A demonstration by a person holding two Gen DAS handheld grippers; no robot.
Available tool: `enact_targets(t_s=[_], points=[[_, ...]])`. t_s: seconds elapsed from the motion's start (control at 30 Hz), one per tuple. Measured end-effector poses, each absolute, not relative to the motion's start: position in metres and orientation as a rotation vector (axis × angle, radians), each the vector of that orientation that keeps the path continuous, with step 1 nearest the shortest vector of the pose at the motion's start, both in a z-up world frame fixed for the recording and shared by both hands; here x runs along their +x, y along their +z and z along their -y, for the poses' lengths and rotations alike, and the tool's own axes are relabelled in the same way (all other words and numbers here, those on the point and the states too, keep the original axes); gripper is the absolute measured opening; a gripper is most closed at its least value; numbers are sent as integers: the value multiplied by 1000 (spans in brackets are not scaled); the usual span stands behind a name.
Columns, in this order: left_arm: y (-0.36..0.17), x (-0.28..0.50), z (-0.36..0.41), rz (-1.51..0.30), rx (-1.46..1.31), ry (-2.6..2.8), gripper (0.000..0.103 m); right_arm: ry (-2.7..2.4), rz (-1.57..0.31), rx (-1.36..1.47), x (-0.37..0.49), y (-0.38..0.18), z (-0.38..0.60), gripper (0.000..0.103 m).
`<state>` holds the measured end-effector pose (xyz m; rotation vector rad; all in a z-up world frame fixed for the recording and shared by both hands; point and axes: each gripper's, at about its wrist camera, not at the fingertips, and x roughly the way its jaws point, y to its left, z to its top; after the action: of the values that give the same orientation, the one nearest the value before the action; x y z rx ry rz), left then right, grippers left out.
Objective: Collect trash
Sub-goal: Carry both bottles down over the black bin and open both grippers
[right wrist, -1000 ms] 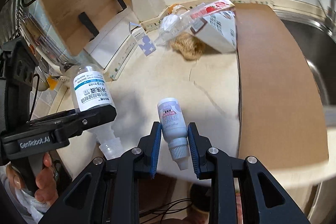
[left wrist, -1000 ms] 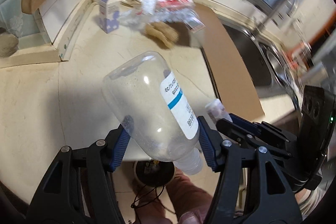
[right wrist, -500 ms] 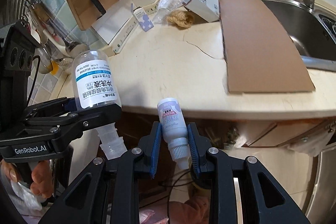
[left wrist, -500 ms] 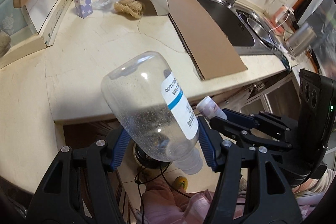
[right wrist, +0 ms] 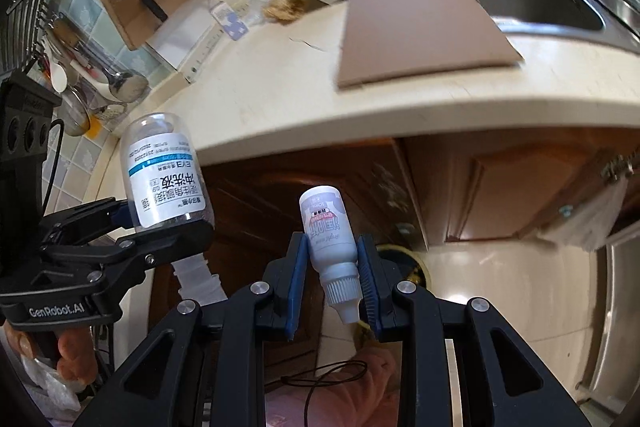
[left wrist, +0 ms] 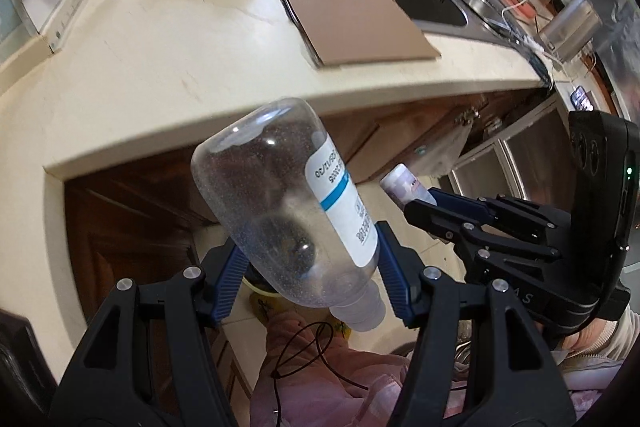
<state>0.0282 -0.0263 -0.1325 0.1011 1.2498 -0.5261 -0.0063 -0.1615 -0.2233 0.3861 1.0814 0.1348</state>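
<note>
Clear bottle (left wrist: 288,211) clamped, dropper bottle (right wrist: 329,227) clamped

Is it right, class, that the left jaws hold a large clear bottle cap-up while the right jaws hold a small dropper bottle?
Not quite. The large clear bottle is held cap-down, as the left wrist view shows. The right jaws do hold the small dropper bottle.
</note>
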Motion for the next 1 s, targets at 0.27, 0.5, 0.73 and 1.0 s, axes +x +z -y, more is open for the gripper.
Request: enact_targets(t_s=[0.27,0.5,0.73,1.0], points=[[-188,3,53,-1301,146,-495,58,128,-1152,406,-33,-274,189,26],[-256,-2,60,-1366,117,-463,58,119,-1230,407,-40,-335,200,26],[-328,5,60,-1410,85,-452,58,110,-1280,421,-32,-397,204,26],[-413,17,48,-1478,61,-409,58,91,-1344,463,-7,-474,195,26]])
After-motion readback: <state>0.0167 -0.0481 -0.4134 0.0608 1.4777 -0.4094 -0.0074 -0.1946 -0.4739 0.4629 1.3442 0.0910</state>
